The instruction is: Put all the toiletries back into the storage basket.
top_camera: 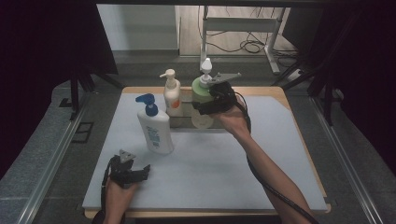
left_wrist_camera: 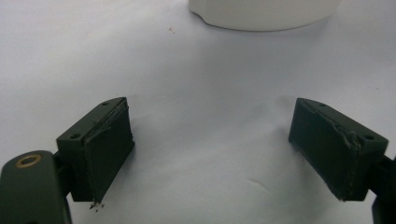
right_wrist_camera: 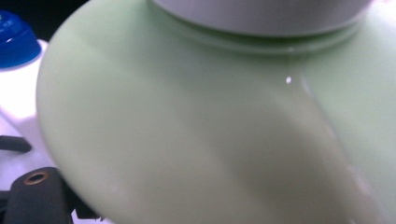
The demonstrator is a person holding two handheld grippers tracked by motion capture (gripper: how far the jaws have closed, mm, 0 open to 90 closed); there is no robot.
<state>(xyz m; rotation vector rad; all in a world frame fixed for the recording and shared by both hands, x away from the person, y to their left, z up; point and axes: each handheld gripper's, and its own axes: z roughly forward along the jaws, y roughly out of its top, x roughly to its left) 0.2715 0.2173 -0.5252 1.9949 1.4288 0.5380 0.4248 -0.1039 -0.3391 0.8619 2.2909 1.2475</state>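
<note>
R gripper (top_camera: 211,103) clamped on green bottle (top_camera: 201,91); label text unreadable

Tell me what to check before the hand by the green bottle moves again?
1. Right gripper around the green bottle: ok, though actual pad contact cannot be told.
2. Green bottle upright: ok.
3. Orange-label bottle close beside it, might get bumped: not ok.
4. Blue-pump bottle standing apart: ok.
5. Left gripper open, holding nothing, resting on the mat: ok.
</note>
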